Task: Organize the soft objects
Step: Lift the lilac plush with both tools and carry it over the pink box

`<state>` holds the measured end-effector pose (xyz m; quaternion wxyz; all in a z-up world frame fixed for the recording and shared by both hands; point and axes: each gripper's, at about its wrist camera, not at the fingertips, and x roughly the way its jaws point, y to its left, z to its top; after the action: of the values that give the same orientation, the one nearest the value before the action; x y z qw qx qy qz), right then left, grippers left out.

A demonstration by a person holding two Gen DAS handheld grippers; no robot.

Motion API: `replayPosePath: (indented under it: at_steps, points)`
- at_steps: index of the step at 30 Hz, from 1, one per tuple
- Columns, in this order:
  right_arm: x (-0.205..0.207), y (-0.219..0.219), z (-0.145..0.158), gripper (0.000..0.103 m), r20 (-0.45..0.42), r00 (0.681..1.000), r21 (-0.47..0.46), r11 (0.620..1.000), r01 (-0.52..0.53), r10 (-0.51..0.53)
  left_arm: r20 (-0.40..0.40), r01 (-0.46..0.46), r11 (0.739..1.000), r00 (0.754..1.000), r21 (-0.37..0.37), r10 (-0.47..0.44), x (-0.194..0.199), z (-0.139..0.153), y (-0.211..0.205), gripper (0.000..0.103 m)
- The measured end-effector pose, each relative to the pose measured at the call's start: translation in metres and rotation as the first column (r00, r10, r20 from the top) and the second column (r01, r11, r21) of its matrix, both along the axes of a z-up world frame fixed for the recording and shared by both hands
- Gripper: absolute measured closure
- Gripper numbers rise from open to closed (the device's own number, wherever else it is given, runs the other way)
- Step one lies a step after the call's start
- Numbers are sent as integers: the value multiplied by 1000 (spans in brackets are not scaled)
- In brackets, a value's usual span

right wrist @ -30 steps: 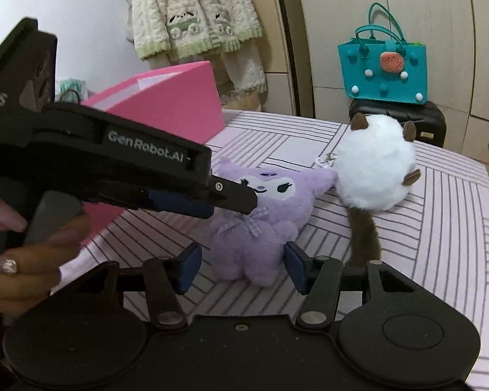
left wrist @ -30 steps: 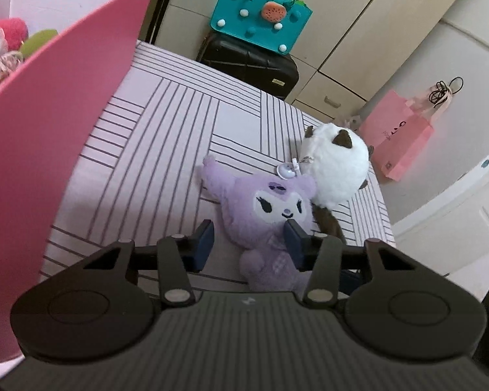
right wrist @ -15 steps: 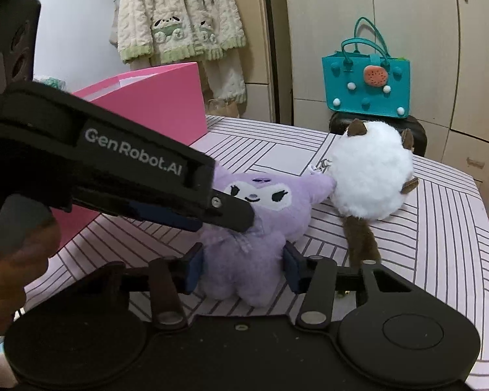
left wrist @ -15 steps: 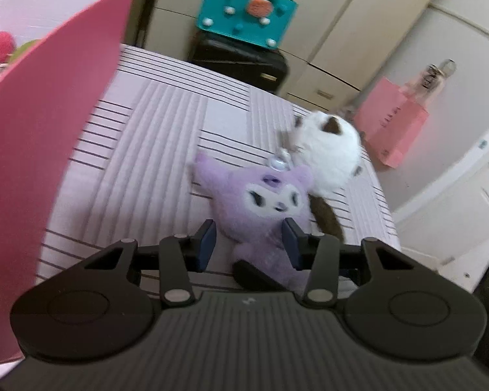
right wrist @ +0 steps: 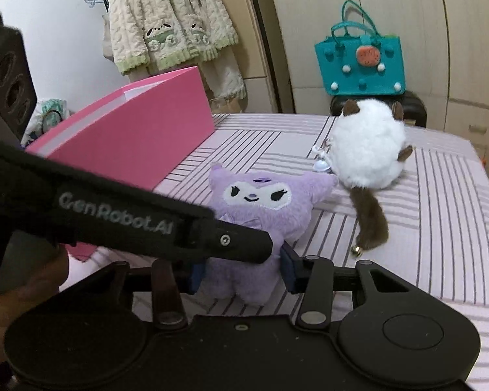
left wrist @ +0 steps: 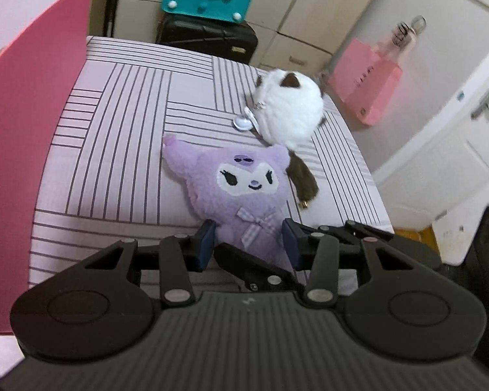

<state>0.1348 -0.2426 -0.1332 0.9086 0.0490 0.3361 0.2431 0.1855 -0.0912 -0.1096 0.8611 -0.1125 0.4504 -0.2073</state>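
A purple plush doll (left wrist: pixel 241 192) lies face up on the striped table (left wrist: pixel 120 137); it also shows in the right wrist view (right wrist: pixel 260 221). A white fluffy plush with a brown tail (left wrist: pixel 290 110) lies just behind it, also in the right wrist view (right wrist: pixel 368 150). My left gripper (left wrist: pixel 247 241) is open, its pads on either side of the doll's lower body. My right gripper (right wrist: pixel 243 272) is open too, its pads flanking the doll's legs. The left gripper's black body crosses the right wrist view in front of the doll.
A tall pink box (left wrist: pixel 26 130) with toys inside stands at the table's left, also in the right wrist view (right wrist: pixel 137 133). A teal bag (right wrist: pixel 358 65) sits on a black suitcase (left wrist: pixel 208 39) behind the table. A pink paper bag (left wrist: pixel 365 84) hangs at the right.
Both grippers have moved forward and down over the purple doll, so its lower body now sits between both pairs of open pads. The plush toys have not moved.
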Motion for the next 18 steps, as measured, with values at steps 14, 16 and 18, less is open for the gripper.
replayPosePath:
  at_steps: [14, 16, 18]
  points:
    - [-28, 8, 22, 52, -91, 989, 69, 992, -110, 116, -123, 180, 982, 977, 55, -172, -23, 31, 19, 60]
    - [-30, 11, 27, 52, -94, 987, 71, 990, -124, 130, -129, 187, 981, 975, 50, -180, -26, 37, 24, 60]
    - [-33, 15, 33, 52, -94, 985, 71, 988, -138, 144, -130, 193, 980, 974, 42, -186, -31, 43, 30, 60]
